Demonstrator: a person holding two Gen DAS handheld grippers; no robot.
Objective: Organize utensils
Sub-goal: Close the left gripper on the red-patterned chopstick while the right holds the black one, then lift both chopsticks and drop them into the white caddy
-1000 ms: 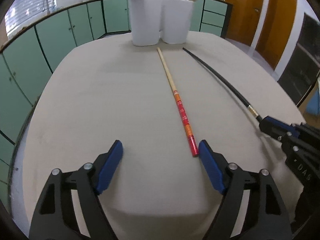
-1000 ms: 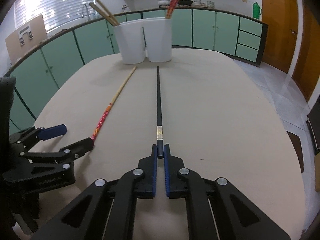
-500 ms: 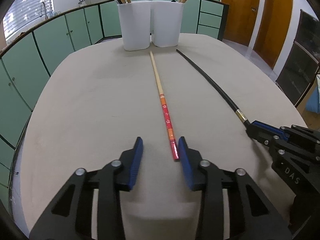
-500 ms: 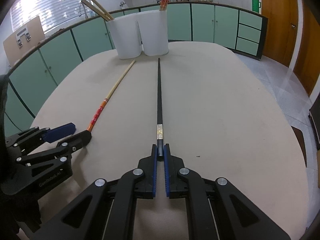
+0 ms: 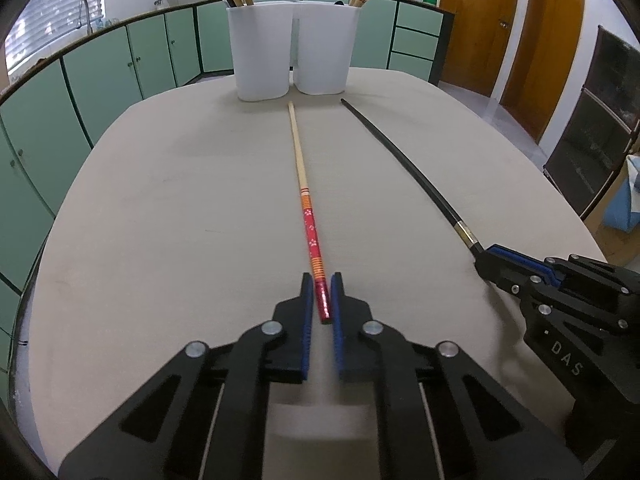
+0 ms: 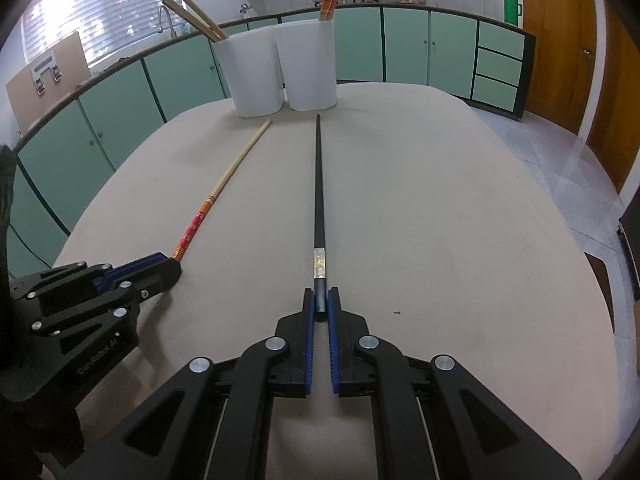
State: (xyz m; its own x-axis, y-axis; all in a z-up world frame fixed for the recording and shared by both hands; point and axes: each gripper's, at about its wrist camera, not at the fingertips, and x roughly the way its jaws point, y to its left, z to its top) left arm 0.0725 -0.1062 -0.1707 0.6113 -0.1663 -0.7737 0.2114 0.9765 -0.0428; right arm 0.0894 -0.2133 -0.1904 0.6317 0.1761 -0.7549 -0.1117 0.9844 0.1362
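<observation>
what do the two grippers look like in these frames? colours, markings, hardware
Both match: black angular linkage arms with triangular cutouts, round silver pivot pins, and blue ribbed pads lining the inner fingers. Left gripper: white "GenRobot.AI" lettering on its side, readable in the right wrist view. Right gripper: white lettering ending "DAS" on its body, seen from the left wrist view. No cables, sleeves or hands visible.

Black claw (image 5: 320,294) frames, blue pads (image 6: 308,312), silver screws, white lettering

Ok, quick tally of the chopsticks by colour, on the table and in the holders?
Red-patterned: 3, one on the table in the left gripper, two in the right holder.
Black: 1, in the right gripper.
Plain wood or dark, left holder: 3.
Total: 7.
</observation>
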